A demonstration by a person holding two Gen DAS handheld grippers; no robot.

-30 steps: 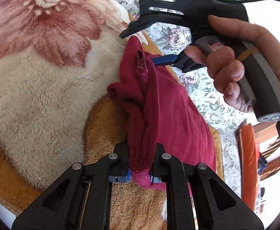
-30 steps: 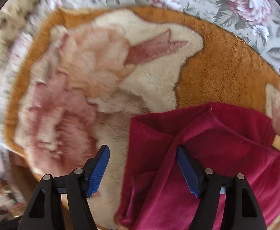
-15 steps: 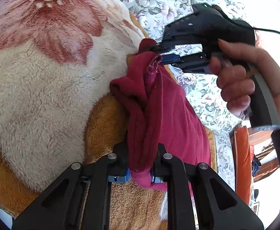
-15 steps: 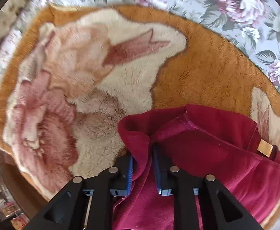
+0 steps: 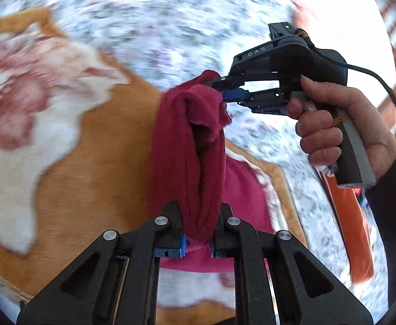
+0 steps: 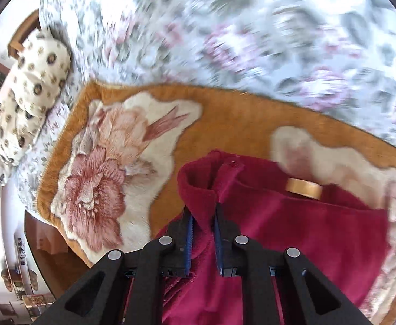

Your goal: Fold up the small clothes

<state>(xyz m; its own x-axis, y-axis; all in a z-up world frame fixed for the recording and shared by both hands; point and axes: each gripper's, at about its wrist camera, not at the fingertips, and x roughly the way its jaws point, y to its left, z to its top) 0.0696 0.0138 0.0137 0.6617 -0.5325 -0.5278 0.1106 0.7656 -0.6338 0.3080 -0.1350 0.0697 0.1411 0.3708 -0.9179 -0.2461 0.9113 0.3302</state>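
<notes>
A small dark red garment hangs stretched between both grippers above an orange fleece blanket. My left gripper pinches a bunched edge of it, jaws still closing on the cloth. In the left wrist view my right gripper, held by a hand, grips the far end. In the right wrist view my right gripper is closing on a fold of the garment, its blue pads pressed against the cloth. A tan label shows at the garment's edge. The rest of the garment trails on the blanket.
The blanket lies on a bed with a floral sheet. A spotted pillow sits at the far left corner. An orange item lies at the right past the blanket. Room furniture shows beyond the bed's left edge.
The right gripper went from wide open to shut on a fold of the garment. Both grippers then rose, lifting the cloth off the blanket, and the view pulled back.
</notes>
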